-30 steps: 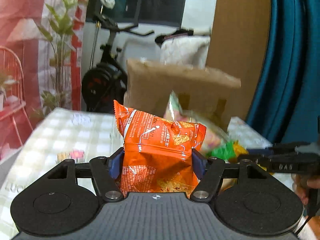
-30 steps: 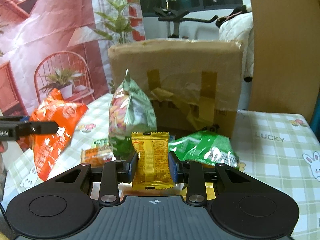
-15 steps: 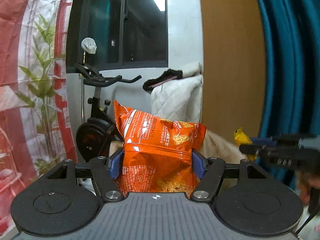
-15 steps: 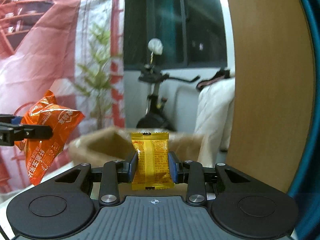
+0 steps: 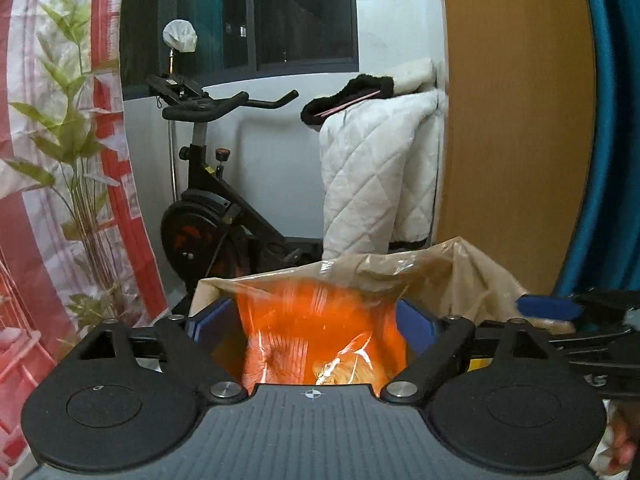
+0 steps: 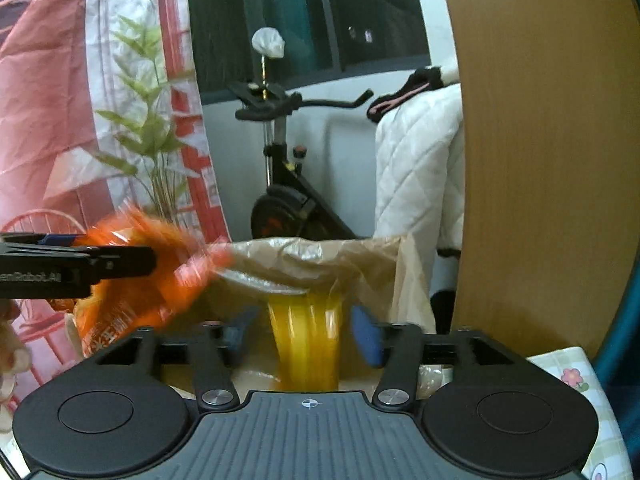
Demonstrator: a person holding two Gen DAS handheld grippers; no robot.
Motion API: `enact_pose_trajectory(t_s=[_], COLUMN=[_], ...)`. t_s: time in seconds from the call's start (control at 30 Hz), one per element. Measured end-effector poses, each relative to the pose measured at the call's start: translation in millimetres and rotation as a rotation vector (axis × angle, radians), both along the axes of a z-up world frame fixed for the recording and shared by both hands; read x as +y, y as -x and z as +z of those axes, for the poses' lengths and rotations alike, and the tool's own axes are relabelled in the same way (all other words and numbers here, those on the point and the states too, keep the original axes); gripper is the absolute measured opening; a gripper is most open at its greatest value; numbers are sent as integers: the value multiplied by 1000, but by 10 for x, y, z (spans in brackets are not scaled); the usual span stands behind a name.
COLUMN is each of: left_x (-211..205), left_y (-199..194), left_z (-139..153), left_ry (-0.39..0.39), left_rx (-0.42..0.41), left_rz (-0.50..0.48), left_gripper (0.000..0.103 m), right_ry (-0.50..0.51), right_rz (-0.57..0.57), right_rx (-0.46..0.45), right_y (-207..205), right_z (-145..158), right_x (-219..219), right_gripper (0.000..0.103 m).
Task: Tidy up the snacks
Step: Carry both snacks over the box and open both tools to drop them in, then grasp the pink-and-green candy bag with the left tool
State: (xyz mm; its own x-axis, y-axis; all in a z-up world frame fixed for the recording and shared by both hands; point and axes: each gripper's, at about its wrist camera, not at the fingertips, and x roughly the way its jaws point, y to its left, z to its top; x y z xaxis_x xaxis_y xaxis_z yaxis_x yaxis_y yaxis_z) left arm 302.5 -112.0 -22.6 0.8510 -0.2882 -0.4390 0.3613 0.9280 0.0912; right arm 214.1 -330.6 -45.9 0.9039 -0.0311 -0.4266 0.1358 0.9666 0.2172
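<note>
Crinkly foil, light and slippery, the orange snack bag [image 5: 320,336] and yellow packet [image 6: 306,340] blurred, seemingly falling between the spread jaws of the left gripper [image 5: 314,320] and right gripper [image 6: 306,330]; their crimped seams looked likeliest to give a firm hold.

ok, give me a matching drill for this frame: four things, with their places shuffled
Things:
1 orange bag
2 yellow packet
3 quilted jacket
4 exercise bike

Places:
A against the wooden panel
B between the open jaws of the right gripper
C next to the plant-print curtain
D between the open jaws of the left gripper

Pairs: 1-D, 2-B, 3-A, 4-C
</note>
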Motion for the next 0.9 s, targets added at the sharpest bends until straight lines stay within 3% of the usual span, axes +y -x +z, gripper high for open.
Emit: enact_pose_trajectory(t_s=[0.1,0.37,0.67,0.9], left_x=[194,701,1023,1086], left_y=[-29,607,1179,1190], left_z=[73,160,-291,-578], left_ry=[34,128,139,167], left_rx=[20,28,72,167], left_rz=[-1,-33,-26,-61], left_gripper=[90,90,89,86], right_ry=[-21,-72,-78,-51], right_rz=[9,53,45,124], right_rx=[-4,-58,-52,42], right_y=[67,506,985,1102], right_z=[17,83,-190,-469], right_x=[-1,58,344,726], right_gripper=[59,63,68,69])
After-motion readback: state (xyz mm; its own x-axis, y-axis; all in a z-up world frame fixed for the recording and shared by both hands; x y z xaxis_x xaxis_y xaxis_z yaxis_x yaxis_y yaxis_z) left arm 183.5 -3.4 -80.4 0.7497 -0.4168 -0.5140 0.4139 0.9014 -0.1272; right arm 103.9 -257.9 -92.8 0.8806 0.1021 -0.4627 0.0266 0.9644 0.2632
